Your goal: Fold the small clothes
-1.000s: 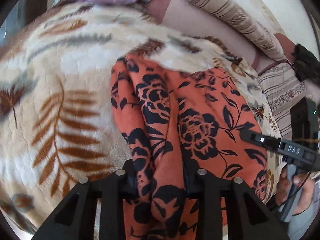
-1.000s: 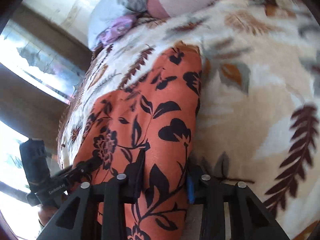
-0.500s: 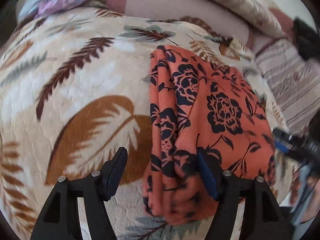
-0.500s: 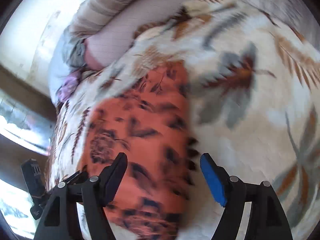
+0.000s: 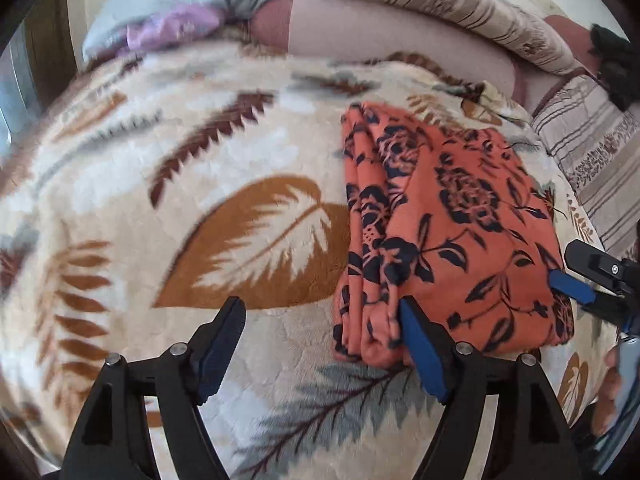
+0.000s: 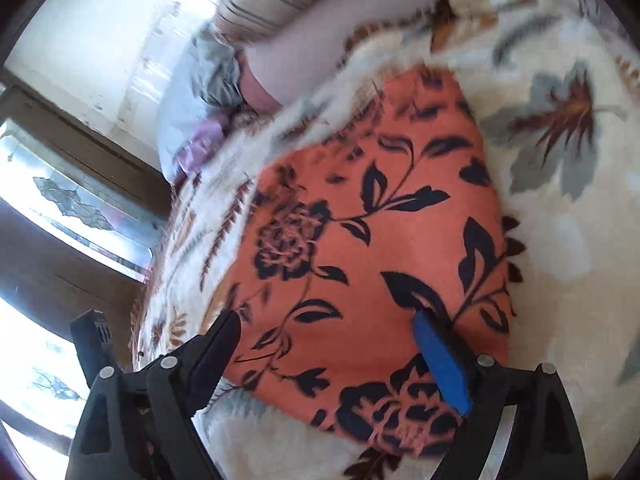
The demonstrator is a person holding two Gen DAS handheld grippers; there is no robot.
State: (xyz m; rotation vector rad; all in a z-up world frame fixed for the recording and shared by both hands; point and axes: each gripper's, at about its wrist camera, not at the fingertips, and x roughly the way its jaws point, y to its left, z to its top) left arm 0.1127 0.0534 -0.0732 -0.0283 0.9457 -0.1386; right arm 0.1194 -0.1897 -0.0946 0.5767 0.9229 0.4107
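Note:
An orange garment with dark navy flowers (image 5: 448, 232) lies folded into a compact rectangle on a cream leaf-print blanket (image 5: 192, 184). My left gripper (image 5: 320, 344) is open and empty, its right pad touching the garment's near left corner. My right gripper (image 6: 328, 344) is open and empty, hovering over the garment (image 6: 368, 240) near its front edge. The right gripper's tip also shows at the garment's right edge in the left wrist view (image 5: 576, 276).
Striped pillows (image 5: 440, 4) and a pink bolster (image 5: 384, 36) lie at the back of the bed. A pale blue and lilac bundle (image 5: 168, 20) sits at the far left. A window with patterned glass (image 6: 72, 208) is left of the bed.
Both grippers have let go of the garment and opened. It now lies flat and folded, and both grippers have drawn back from it.

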